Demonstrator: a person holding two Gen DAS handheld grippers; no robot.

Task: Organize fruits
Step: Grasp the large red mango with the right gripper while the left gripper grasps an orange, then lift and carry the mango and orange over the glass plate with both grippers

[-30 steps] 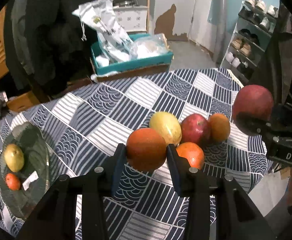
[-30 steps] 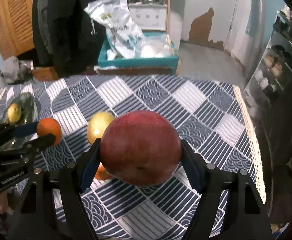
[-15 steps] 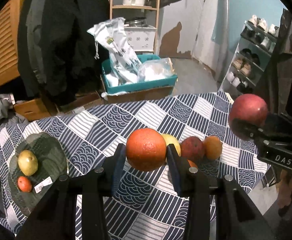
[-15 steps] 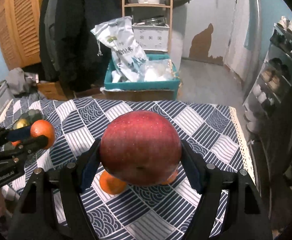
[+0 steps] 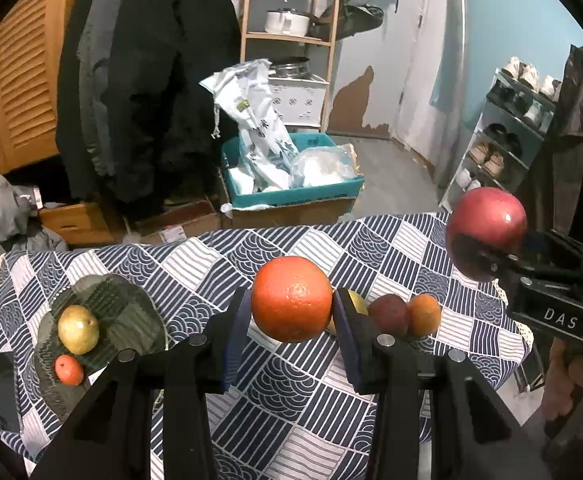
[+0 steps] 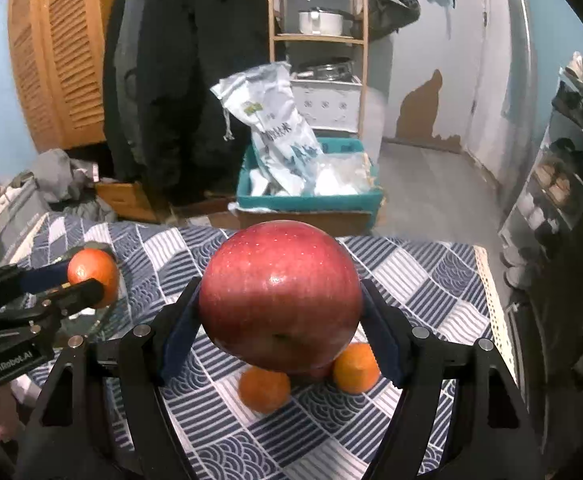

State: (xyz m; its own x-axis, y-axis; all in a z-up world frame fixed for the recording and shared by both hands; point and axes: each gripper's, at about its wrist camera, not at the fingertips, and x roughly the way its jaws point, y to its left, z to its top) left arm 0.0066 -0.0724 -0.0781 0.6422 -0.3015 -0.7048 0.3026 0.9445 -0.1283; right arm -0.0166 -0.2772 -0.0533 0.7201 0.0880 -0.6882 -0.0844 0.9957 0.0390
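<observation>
My left hand-held gripper (image 5: 291, 312) is clenched on an orange (image 5: 291, 299), held clear above the patterned surface (image 5: 291, 400). My right hand-held gripper (image 6: 281, 316) grips a big red apple (image 6: 280, 300), also lifted off the cloth; from the left wrist I see it at three o'clock. At nine o'clock a glass plate (image 5: 131, 312) carries a yellow pear (image 5: 78, 329) and a small orange fruit (image 5: 68, 369). Just behind my orange lie a red apple (image 5: 389, 313) and another orange (image 5: 425, 314), touching.
</observation>
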